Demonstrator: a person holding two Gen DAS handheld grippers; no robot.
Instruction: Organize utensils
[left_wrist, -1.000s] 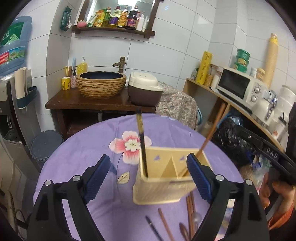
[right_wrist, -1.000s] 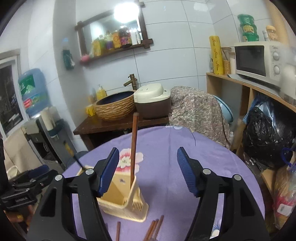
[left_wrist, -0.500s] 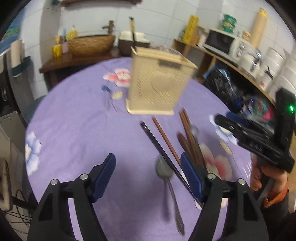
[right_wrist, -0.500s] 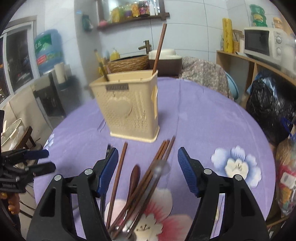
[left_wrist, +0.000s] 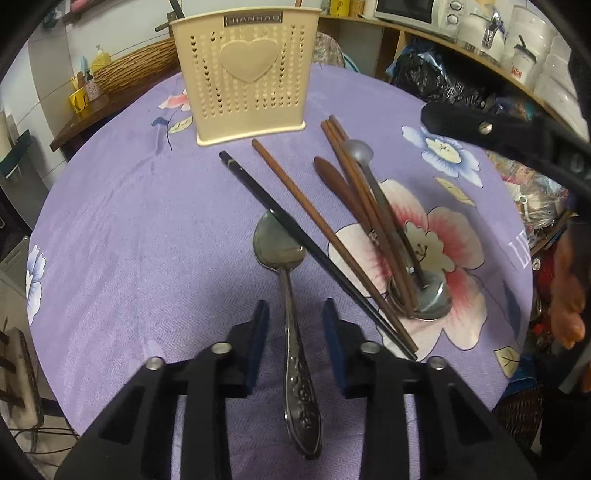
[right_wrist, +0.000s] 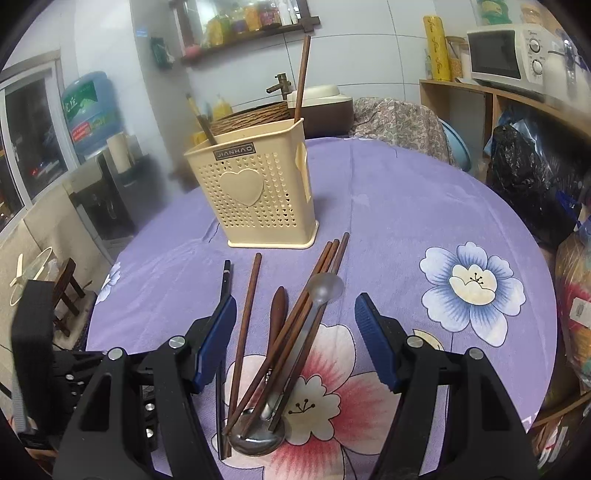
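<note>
A cream perforated utensil holder (left_wrist: 245, 70) (right_wrist: 258, 192) stands at the far side of the purple floral tablecloth (left_wrist: 129, 229), with two chopsticks standing in it. In front lie a metal spoon (left_wrist: 286, 295), a black chopstick (left_wrist: 314, 251), brown chopsticks (left_wrist: 321, 229) (right_wrist: 247, 314), a wooden spoon (left_wrist: 334, 181) and a second metal spoon (right_wrist: 295, 354). My left gripper (left_wrist: 295, 328) straddles the metal spoon's handle, jaws partly closed with a gap each side. My right gripper (right_wrist: 295, 339) is open over the pile of chopsticks and spoons.
A microwave (right_wrist: 513, 59) and jars sit on a wooden shelf at the right. A black bag (right_wrist: 524, 173) lies beside the table. A woven basin (right_wrist: 255, 114) and rice cooker (right_wrist: 321, 103) stand behind. A water bottle (right_wrist: 92, 110) is at the left.
Both grippers have dropped from above the holder to low over the table. My left gripper has narrowed around the metal spoon's handle. My right gripper stays wide open.
</note>
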